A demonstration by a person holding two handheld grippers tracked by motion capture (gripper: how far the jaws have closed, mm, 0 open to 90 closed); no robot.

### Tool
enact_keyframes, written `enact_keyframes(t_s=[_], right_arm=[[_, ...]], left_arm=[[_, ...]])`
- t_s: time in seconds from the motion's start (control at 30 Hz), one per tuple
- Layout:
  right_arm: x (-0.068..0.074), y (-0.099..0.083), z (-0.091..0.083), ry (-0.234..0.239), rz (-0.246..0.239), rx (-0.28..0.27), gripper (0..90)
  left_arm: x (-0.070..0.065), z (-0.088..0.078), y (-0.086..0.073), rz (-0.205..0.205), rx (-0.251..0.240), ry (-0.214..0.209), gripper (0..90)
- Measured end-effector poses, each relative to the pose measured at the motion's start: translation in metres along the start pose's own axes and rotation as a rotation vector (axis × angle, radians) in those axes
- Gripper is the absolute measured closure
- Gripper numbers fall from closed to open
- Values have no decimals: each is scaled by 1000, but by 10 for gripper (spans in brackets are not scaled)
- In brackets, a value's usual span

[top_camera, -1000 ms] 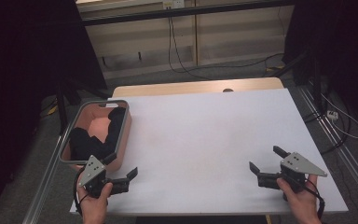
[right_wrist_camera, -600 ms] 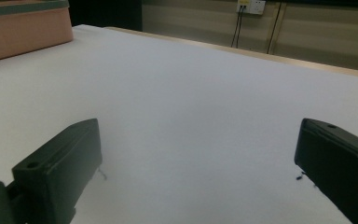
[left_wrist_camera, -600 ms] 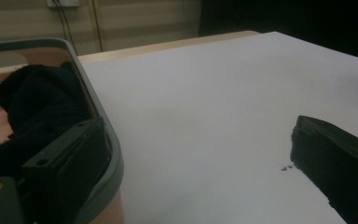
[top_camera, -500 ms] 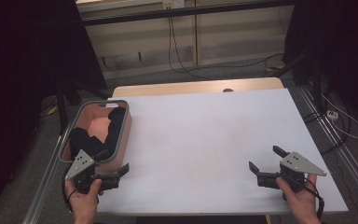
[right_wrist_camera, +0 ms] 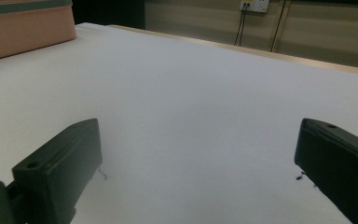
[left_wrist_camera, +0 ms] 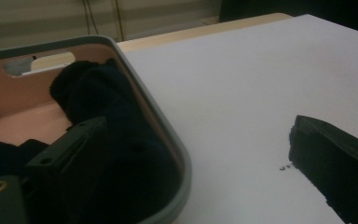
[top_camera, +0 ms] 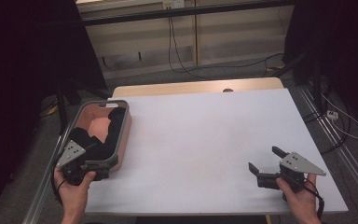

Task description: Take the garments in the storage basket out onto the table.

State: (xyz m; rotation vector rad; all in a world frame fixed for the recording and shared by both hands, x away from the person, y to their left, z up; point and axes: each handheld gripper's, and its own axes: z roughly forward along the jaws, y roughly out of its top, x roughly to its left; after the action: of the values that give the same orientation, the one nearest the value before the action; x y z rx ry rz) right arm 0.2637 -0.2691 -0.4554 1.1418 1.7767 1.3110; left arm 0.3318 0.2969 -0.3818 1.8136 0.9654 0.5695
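Black jaws of L gripper (top_camera: 95, 169) stand wide apart, straddling the near rim of the bin (top_camera: 119, 135): in the left gripper view one jaw sits inside over the dark cloth (left_wrist_camera: 116, 154), the other outside over the white tabletop (top_camera: 205, 140). Nothing pinched between them. Can't tell if the inner jaw touches the cloth. Hand (top_camera: 73, 189) grips the tool from below, at near-left table edge; grey plate on top.

R gripper (top_camera: 266, 167) near the near-right corner, well apart from bin. Jaws wide, holding nothing, just above or on the tabletop – contact unclear. In the right gripper view bare white surface lies between the jaws, bin's pink wall far off at top left. R hand (top_camera: 300, 198) wraps the handle, cable trailing back.

Bin: pink inside, grey rim, rounded corners, on left side of table w/ long axis running away from person. Handle slot in far wall. Dark cloth heaped inside, mostly near + right part, draped up to the right rim; pink floor bare at far left.

Beyond the white surface: strip of wood tabletop (top_camera: 196, 87) at far edge, then floor w/ cables (top_camera: 177, 51) and a pale wall panel
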Motion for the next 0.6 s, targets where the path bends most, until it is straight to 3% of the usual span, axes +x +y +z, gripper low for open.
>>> enact_keyframes(t_s=[0.03,0.17,0.33,0.43,0.5,0.57,0.6], right_arm=[[0,0,0,-1,-1,0,0],[0,0,1,-1,-3,3,0],[0,0,1,-2,-2,4,0],[0,0,1,3,-1,6,0],[0,0,1,7,-8,7,0],[1,0,1,9,-7,7,0],[1,0,1,10,-8,7,0]], left_arm=[[2,1,2,-9,4,-4,38],[8,4,10,-38,23,53,37],[12,11,20,-32,54,4,102],[16,17,24,-15,66,10,116],[21,22,26,-68,94,7,107],[27,26,28,-79,138,-9,108],[30,28,28,-80,154,9,116]])
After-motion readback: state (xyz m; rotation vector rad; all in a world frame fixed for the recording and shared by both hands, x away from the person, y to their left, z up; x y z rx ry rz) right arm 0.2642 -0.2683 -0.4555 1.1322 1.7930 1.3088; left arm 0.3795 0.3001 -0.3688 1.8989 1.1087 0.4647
